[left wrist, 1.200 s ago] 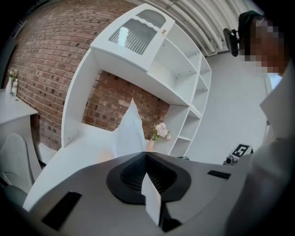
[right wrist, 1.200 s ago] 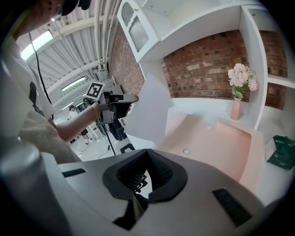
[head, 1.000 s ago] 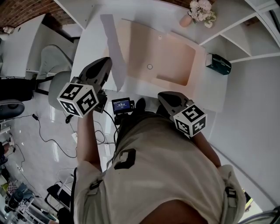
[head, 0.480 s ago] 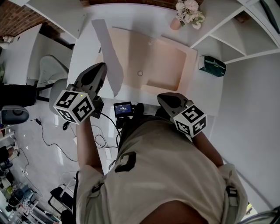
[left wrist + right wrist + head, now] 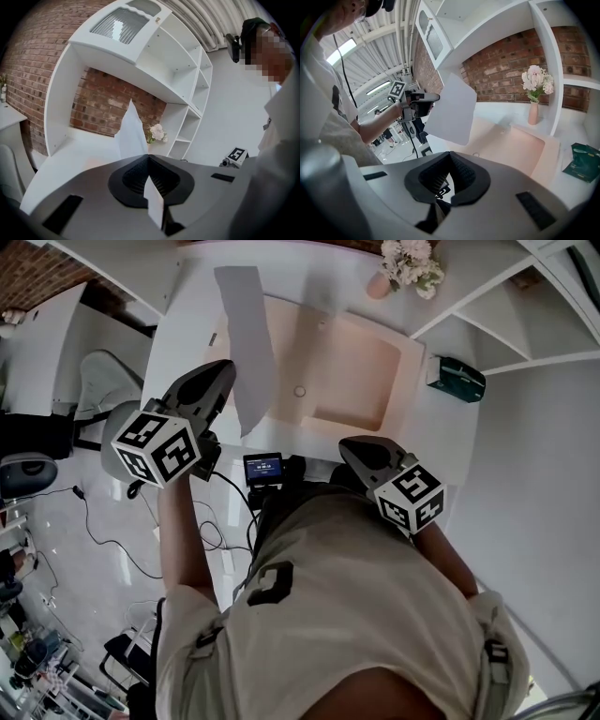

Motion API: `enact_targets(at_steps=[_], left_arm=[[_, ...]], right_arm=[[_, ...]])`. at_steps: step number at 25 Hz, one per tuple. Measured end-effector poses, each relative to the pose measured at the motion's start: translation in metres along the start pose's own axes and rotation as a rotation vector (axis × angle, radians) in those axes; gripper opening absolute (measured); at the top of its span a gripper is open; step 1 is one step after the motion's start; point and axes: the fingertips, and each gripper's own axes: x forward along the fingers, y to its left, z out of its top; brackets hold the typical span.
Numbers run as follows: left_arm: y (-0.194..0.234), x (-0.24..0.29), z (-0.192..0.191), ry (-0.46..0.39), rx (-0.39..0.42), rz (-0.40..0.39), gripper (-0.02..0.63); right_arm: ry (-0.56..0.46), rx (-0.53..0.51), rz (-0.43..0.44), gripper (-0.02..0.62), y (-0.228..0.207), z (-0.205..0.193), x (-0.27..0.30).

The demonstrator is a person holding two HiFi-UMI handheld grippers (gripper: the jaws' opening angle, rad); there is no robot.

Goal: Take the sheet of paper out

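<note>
The white desk (image 5: pixel 183 329) carries a pink mat (image 5: pixel 352 362). Over the mat's left edge, the sheet of paper (image 5: pixel 246 343) is lifted clear of the desk. Its near end is pinched between the closed fingers (image 5: pixel 126 178) of the left gripper (image 5: pixel 223 373). The right gripper (image 5: pixel 354 448) hangs over the desk's near edge, well apart from the sheet, its fingers together with nothing between them.

You are wearing a beige short-sleeved shirt (image 5: pixel 366 615) with dark logo (image 5: pixel 267 583); your grey left tongs (image 5: pixel 223 369) and right tongs (image 5: pixel 349 444) are bearing black-and-white cubes (image 5: pixel 161 448).
</note>
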Motion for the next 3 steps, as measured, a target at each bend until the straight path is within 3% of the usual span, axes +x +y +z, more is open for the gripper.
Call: enact_targets(at_steps=[3], left_arm=[[0.0053, 0.0008, -0.0040, 0.014, -0.006, -0.008, 0.014]], right_arm=[[-0.001, 0.009, -0.004, 0.018, 0.0033, -0.0012, 0.0044]])
